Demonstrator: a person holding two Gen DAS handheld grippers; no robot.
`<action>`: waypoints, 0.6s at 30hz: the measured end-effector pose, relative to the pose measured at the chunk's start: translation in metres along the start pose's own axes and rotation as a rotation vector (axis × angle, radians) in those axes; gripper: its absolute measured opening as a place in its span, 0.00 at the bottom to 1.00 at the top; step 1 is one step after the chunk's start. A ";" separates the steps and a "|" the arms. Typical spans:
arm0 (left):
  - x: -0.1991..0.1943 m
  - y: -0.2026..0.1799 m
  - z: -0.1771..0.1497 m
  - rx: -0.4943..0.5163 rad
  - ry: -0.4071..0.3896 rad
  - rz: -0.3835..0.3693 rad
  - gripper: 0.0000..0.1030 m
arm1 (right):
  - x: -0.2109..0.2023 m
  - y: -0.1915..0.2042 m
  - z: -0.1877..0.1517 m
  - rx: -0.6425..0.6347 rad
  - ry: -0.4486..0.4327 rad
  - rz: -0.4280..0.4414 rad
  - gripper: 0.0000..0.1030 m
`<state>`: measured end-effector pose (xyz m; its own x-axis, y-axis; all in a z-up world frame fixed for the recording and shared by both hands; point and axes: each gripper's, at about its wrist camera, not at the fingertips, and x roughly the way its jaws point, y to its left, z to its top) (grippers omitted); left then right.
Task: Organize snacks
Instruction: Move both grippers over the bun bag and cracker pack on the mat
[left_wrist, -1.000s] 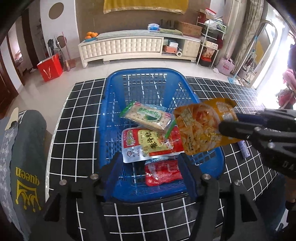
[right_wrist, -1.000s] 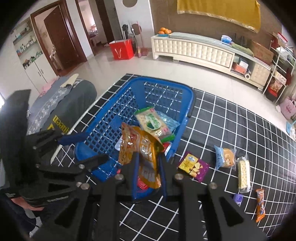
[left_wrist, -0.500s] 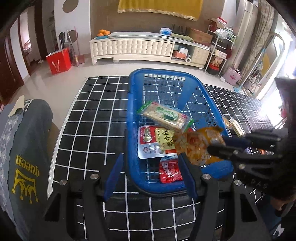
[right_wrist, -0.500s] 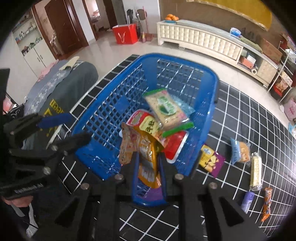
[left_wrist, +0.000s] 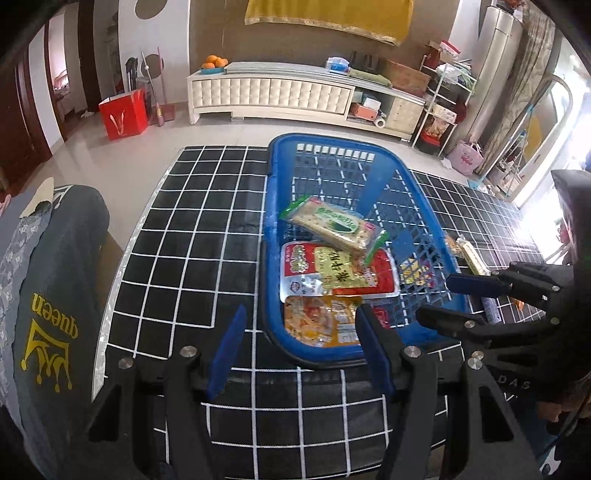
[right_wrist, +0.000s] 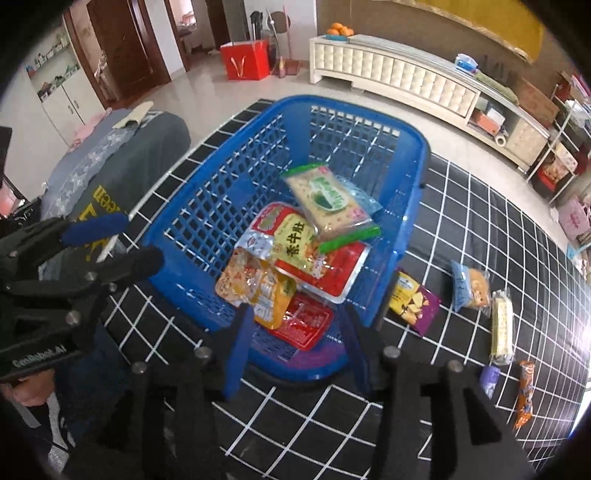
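Observation:
A blue basket (left_wrist: 276, 236) (right_wrist: 351, 103) stands on the black grid tablecloth. Inside it lie a green cracker packet (left_wrist: 332, 225) (right_wrist: 328, 199), a red and yellow packet (left_wrist: 332, 269) (right_wrist: 295, 243), a red packet (right_wrist: 303, 321) and an orange snack packet (left_wrist: 321, 321) (right_wrist: 255, 288) at the near end. My right gripper (right_wrist: 297, 350) (left_wrist: 454, 299) is open over the basket's near rim, holding nothing. My left gripper (left_wrist: 299, 350) (right_wrist: 118, 243) is open too, just outside the basket.
Loose snacks lie on the cloth right of the basket: a purple and yellow chip packet (right_wrist: 413, 304), a blue bun packet (right_wrist: 471, 288), a cracker stick (right_wrist: 500, 328) and an orange bar (right_wrist: 524, 391). A grey "queen" cloth (left_wrist: 48, 295) lies to the left.
The orange packet was held by my right gripper above the basket; it now lies inside and the right gripper has opened. The left gripper has drawn back and to the left.

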<state>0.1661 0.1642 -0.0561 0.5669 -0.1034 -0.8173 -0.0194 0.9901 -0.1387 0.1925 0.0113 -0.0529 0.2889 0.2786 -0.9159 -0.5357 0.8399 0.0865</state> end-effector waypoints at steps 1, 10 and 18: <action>-0.002 -0.003 0.000 0.006 -0.002 -0.001 0.58 | -0.003 0.000 -0.001 0.002 -0.006 0.000 0.52; -0.015 -0.042 -0.001 0.073 -0.019 -0.009 0.58 | -0.046 -0.023 -0.018 0.039 -0.081 -0.008 0.54; -0.014 -0.091 0.001 0.147 -0.016 -0.040 0.65 | -0.069 -0.072 -0.045 0.131 -0.110 -0.023 0.59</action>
<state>0.1612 0.0761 -0.0319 0.5779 -0.1432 -0.8034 0.1236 0.9885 -0.0872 0.1753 -0.0898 -0.0139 0.3890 0.3015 -0.8705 -0.4217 0.8984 0.1228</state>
